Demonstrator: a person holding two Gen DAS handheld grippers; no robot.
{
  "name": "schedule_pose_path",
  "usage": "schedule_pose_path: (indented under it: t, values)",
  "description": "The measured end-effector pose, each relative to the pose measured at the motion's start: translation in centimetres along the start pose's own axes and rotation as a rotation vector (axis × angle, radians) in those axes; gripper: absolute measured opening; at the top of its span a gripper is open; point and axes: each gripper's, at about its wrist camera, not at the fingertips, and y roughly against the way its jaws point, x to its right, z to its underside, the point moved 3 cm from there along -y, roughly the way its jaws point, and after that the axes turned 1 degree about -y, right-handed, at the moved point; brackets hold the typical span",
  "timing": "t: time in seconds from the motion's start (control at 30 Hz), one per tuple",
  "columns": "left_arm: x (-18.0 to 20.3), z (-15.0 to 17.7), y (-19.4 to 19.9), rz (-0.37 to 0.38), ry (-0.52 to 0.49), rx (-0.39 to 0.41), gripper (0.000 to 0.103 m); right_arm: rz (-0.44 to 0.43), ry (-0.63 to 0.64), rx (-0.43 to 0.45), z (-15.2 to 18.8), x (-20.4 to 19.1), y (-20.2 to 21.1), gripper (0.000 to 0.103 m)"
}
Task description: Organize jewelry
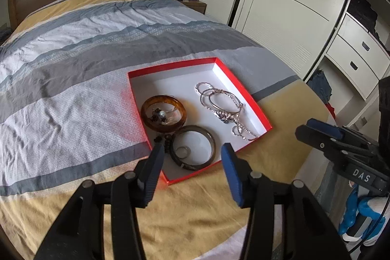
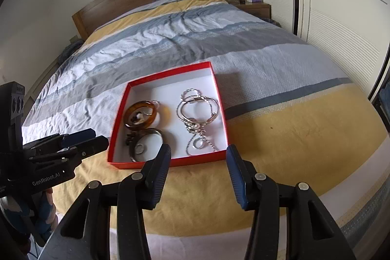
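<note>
On the bed [image 2: 292,138], a shallow red box [image 2: 220,99] holds all the jewelry in view, and nothing lies loose on the cover around it. The left gripper [image 1: 192,157] hangs over the box's near-left corner with its fingers wide and holding nothing. On the left side of the box an amber bangle [image 1: 163,113] has small dark pieces inside its ring, and just in front of it a dark bangle [image 1: 193,150] encircles a small ring [image 1: 183,152], with dark beads [image 1: 163,139] at its left edge. On the right side a cluster of silver bracelets [image 1: 220,101] overlaps a beaded chain [image 2: 195,135], with another small ring [image 2: 198,144] at the chain's near end. The right gripper [image 2: 198,155] hovers at the box's near wall, fingers equally wide and empty. This fits either jewelry already gathered or a heap awaiting sorting. Any pick here goes best one piece at a time, pinching a bangle across its rim, and lifting slowly so the tangled chain does not drag its neighbours.
</note>
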Motion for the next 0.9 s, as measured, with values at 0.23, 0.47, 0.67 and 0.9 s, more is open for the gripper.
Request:
schedule_pose_path:
  t: [0.23,0.47,0.67,0.9]
  values:
    - [-2.9,2.9,5.0,-0.129,0.026,0.008,0.047,-0.042,0.029,0.023,1.2,-3.7,2.9,0.051]
    - [-7.1,6.7,11.5,-0.255,0.092,0.04,0.047,-0.087,0.08,0.022,3.0,-8.7,5.1,0.052]
    - [-10.0,9.8,17.2,-0.341,0.152,0.1,0.047,-0.128,0.142,0.027,4.4,-13.3,7.1,0.052]
    - [-11.9,13.5,21.7,-0.401,0.184,0.124,0.047,-0.17,0.199,0.011,6.6,-17.4,8.7,0.053]
